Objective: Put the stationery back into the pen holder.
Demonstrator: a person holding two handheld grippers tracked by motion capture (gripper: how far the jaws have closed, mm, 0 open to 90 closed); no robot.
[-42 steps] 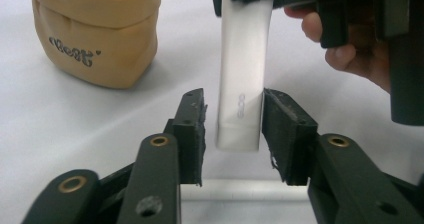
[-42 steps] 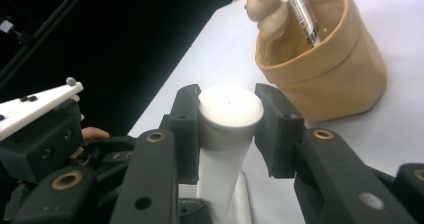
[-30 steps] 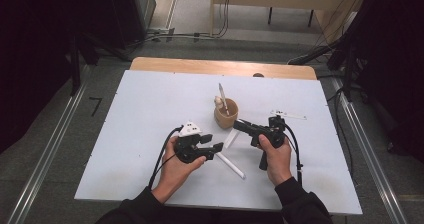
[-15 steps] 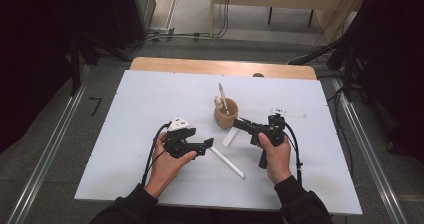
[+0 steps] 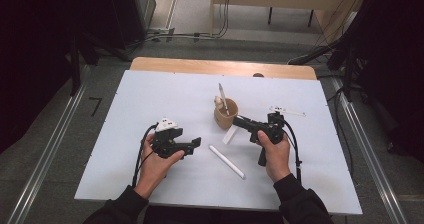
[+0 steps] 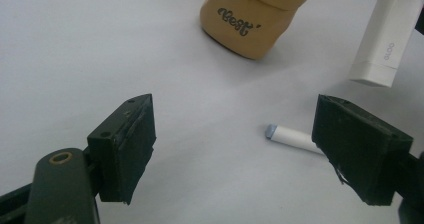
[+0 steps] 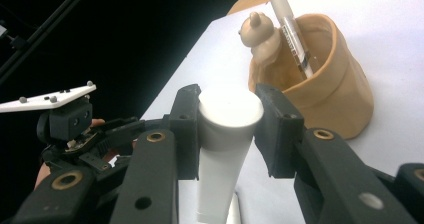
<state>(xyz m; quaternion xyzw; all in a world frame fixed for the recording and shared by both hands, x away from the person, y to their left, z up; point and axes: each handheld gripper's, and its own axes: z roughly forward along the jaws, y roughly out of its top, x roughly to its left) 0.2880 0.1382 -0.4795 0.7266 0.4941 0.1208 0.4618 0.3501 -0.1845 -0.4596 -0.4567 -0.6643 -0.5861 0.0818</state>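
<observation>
With the left tool [image 5: 196, 143] wide and empty, the white tube [image 7: 226, 134] clamped in the right tool [image 5: 237, 120] could knock over the tan cup [image 5: 225, 115] just beside it.

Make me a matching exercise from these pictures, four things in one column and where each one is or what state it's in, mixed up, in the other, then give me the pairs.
Things
1. left gripper
2. right gripper
3. white marker
4. silver pen

Place or state
A. standing in the tan cup
B. lying loose on the white table
C. jaws apart, nothing between them
D. jaws shut on a white tube

Pairs: 1-C, 2-D, 3-B, 4-A
</observation>
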